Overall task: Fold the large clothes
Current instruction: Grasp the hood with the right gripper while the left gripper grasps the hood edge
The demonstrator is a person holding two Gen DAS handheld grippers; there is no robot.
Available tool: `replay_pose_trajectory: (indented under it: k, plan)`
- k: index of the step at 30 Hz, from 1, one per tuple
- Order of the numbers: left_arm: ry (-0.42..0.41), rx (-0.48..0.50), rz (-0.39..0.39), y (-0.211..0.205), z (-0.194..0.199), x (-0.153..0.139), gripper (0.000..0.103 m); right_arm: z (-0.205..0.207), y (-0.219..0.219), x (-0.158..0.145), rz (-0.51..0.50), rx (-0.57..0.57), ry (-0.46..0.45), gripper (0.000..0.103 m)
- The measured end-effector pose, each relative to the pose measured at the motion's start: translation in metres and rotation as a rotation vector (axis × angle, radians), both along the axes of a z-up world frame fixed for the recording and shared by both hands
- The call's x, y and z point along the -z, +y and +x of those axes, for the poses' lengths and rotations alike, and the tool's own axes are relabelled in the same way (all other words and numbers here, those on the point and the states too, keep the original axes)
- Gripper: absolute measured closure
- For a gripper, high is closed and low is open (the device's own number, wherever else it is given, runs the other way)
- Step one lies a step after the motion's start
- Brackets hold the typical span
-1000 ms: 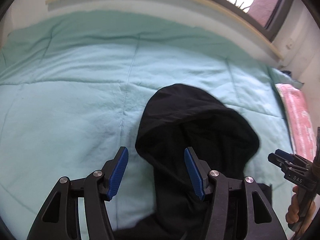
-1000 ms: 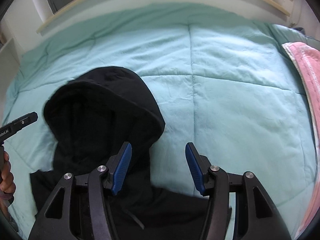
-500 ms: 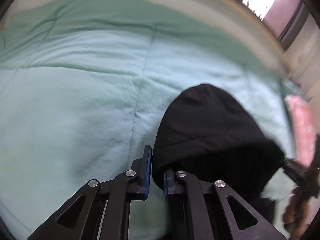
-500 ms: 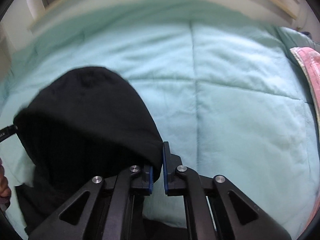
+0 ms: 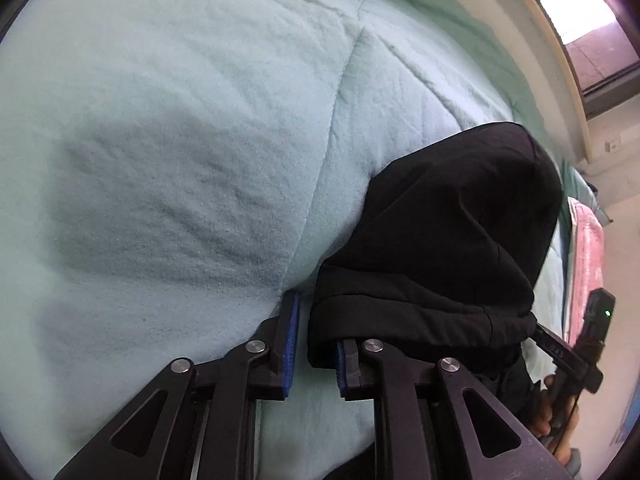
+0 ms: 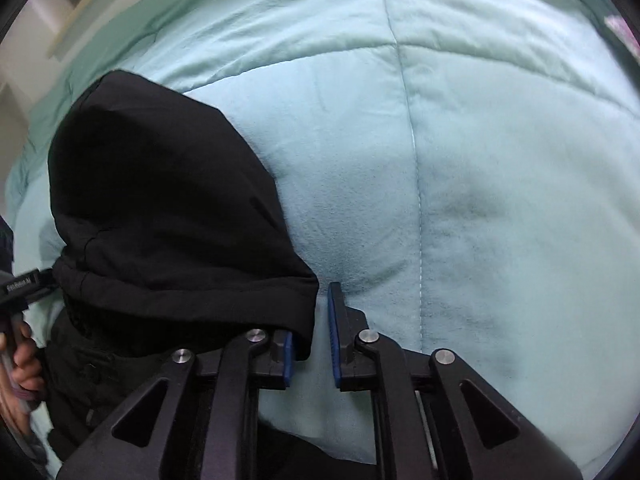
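Observation:
A black hoodie lies on a mint quilt [image 5: 180,140], its hood [image 5: 460,220] doubled back toward me over the body [image 6: 88,360]. My left gripper [image 5: 316,320] is low at the hood's left hem corner. Its jaws are opening: the hem sits between them against the right pad, and a sliver of quilt shows beside the left pad. My right gripper [image 6: 312,312] is at the other corner of the hood [image 6: 168,200], its jaws nearly together with the hem between them and draped over the left finger. Each view shows the other gripper held in a hand at its edge.
The quilt [image 6: 500,200] spreads wide beyond the hood in both views. A pink blanket [image 5: 586,260] lies along the bed's right side. A pale ledge and a window [image 5: 592,28] run behind the bed.
Both grippers dropped close to the bed and went from wide open to nearly closed on the hood's hem. The hood came toward me. Both gaps are now slightly wider than half a second ago.

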State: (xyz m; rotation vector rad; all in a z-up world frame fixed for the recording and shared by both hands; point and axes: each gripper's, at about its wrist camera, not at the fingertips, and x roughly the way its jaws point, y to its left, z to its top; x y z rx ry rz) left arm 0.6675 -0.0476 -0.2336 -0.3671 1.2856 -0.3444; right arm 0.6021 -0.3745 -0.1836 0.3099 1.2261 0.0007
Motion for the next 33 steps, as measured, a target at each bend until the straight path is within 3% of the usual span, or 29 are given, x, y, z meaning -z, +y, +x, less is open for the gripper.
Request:
replay_pose_trajectory:
  k: [3,5,11,15,18,20,25,27,33]
  plan:
    - [-0.039,0.035,0.039,0.000,-0.009,-0.014,0.076,-0.005,-0.003,-0.013,-0.007,-0.019,-0.002,0.073]
    - [-0.091,0.053,0.094,0.001,-0.022,-0.035,0.058,-0.014,-0.004,-0.029,-0.028,-0.037,-0.011,0.062]
    - [-0.243,0.097,0.117,0.002,-0.054,-0.102,0.055,-0.042,-0.006,-0.091,-0.023,-0.087,-0.107,0.062]
    - [-0.318,0.132,0.072,-0.023,-0.041,-0.131,0.055,-0.033,0.015,-0.126,-0.036,-0.132,-0.173,0.061]
    - [-0.329,0.146,0.100,-0.049,-0.018,-0.130,0.055,-0.010,0.029,-0.125,-0.073,-0.173,-0.186,0.061]
    - [-0.305,0.155,0.101,-0.059,-0.006,-0.118,0.055,0.007,0.042,-0.108,-0.114,-0.201,-0.157,0.062]
    - [-0.169,0.185,0.144,-0.073,0.006,-0.046,0.055,0.031,0.041,-0.029,-0.090,-0.211,-0.009,0.062]
    - [-0.132,0.185,0.155,-0.074,0.010,-0.020,0.055,0.030,0.040,-0.013,-0.069,-0.209,0.002,0.062]
    - [-0.170,0.212,0.197,-0.077,0.006,-0.028,0.055,0.035,0.039,-0.013,-0.080,-0.235,0.020,0.062]
